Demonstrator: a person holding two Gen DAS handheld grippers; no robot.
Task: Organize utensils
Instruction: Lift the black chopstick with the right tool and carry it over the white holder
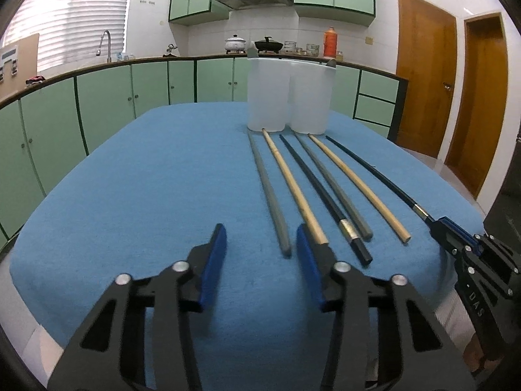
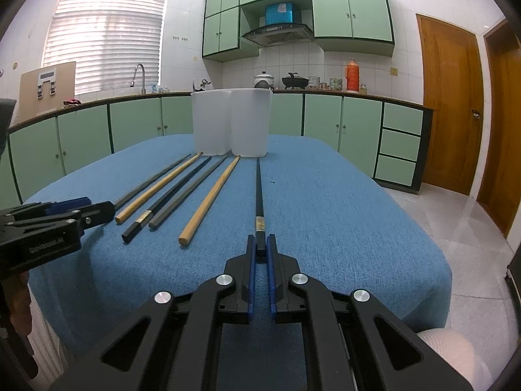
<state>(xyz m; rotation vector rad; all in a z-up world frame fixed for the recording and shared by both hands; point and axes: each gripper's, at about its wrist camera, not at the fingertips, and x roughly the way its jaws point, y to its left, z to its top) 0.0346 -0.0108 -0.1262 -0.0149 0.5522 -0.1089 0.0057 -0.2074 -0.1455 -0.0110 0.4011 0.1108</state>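
The right gripper (image 2: 260,248) is clamped on the butt end of the black chopstick (image 2: 259,192), which runs straight ahead of its jaws toward the white holder (image 2: 232,120); thin, stiff, light and probably slick, it seems best pinched at this thick end. The left gripper (image 1: 261,247) has its jaws apart with nothing between them, the grey chopstick (image 1: 268,192) lying just beyond its right finger and four more further right. The wooden chopstick's (image 1: 294,189) near end is hidden behind that finger, and the holder's contents cannot be seen.
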